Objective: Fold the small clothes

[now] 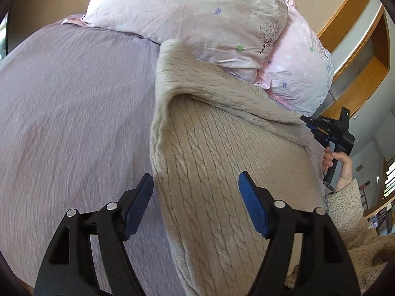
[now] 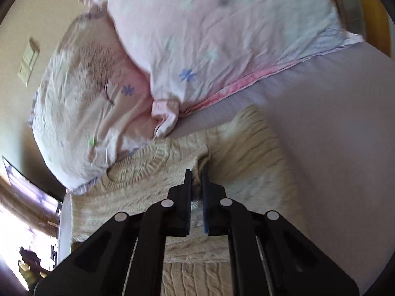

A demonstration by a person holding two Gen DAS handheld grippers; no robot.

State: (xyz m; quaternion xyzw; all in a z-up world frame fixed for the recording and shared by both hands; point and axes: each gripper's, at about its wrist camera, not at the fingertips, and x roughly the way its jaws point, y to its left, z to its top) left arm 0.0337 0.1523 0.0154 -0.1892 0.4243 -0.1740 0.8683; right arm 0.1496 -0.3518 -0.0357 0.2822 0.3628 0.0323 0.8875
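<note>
Your left gripper [image 1: 195, 197] fills the near edge of the left wrist view, its blue-padded fingers spread wide and holding nothing, hovering over the left edge of the beige cable-knit sweater [image 1: 222, 172]. That sweater lies on the lilac bedspread [image 1: 74, 111], with a flap folded over its far part. Two pink floral pillows [image 1: 197, 17] sit at the far end, touching the knit. At the right edge, your right hand [image 1: 339, 167] grips the right gripper's handle.

From the right wrist view, your right gripper [image 2: 196, 175] has its fingers pressed nearly together, pinching a fold of the sweater [image 2: 153, 192] just right of its ribbed neckline [image 2: 158, 157]. One pillow [image 2: 81, 113] overlaps the collar at far left; bedspread [image 2: 333, 123] stretches right.
</note>
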